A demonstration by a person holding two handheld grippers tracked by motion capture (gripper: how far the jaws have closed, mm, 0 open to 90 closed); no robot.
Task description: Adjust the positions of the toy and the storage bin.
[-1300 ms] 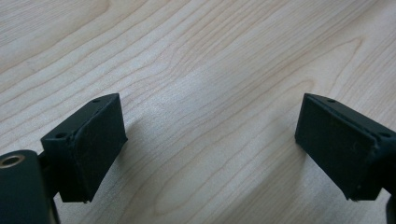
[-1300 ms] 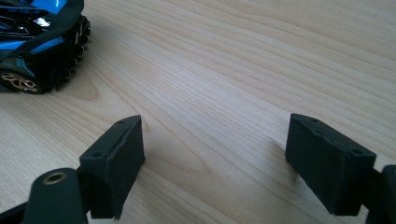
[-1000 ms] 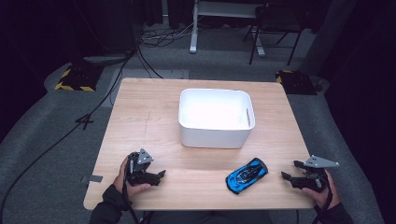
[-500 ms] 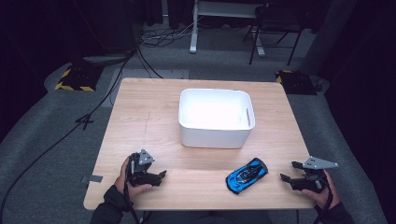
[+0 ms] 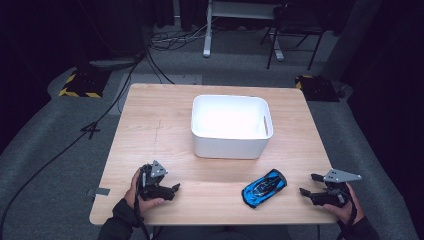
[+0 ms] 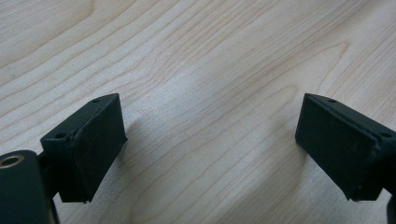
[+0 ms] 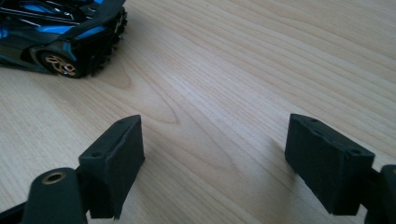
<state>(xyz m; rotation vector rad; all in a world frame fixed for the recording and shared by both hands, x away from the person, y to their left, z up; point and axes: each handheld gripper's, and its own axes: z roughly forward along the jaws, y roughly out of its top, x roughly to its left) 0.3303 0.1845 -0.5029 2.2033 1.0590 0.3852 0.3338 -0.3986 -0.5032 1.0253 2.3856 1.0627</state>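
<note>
A blue and black toy car point(image 5: 264, 187) lies on the wooden table point(image 5: 165, 130) near its front edge, right of centre. Its rear end with a gold wheel appears as the toy car point(image 7: 60, 35) at the top left of the right gripper view. My right gripper point(image 5: 310, 185) rests open at the table's front right corner, a short way right of the car, with bare wood between its jaws. My left gripper point(image 5: 173, 189) lies open near the front left edge, and my left gripper point(image 6: 210, 144) has nothing but wood grain between its pads.
A white rectangular bin point(image 5: 231, 126) stands in the middle of the table, behind the car. Dark floor with cables point(image 5: 95, 130) and chair legs surrounds the table.
</note>
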